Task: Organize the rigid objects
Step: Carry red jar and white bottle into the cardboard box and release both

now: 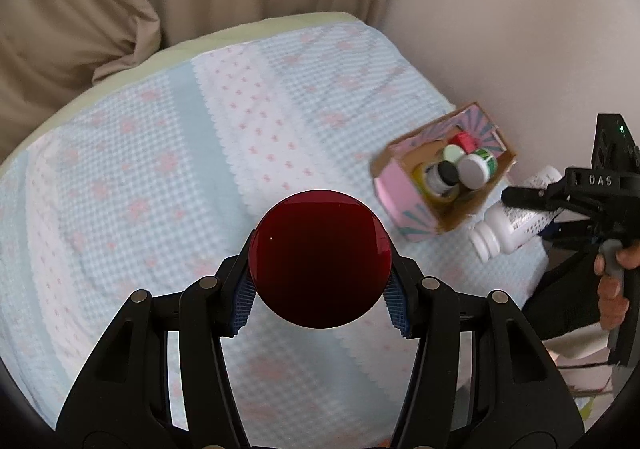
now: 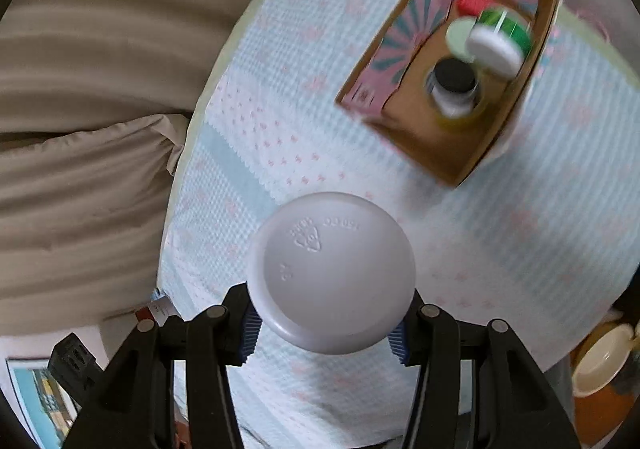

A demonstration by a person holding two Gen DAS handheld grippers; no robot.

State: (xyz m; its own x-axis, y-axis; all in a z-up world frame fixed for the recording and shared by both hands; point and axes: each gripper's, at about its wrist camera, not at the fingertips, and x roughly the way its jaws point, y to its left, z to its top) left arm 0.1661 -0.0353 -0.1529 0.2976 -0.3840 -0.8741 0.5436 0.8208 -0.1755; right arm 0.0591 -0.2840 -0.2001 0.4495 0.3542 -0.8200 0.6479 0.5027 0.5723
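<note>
With the right gripper fingers clamped on the white bottle and the left gripper fingers clamped on a dark red object, both above the bed, I judge the bottle should go slowly into the free near corner of the cardboard box at far right, clear of the black-capped jar.

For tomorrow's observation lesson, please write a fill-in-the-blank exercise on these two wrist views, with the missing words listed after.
1. The left hand-held gripper is shut on an object whose visible round face is dark ____.
2. The right hand-held gripper is shut on a ____ plastic bottle.
3. Several containers already stand inside the pink cardboard ____ on the quilted cover.
4. One container in it has a ____ cap.

Missing words: red; white; box; black
</note>
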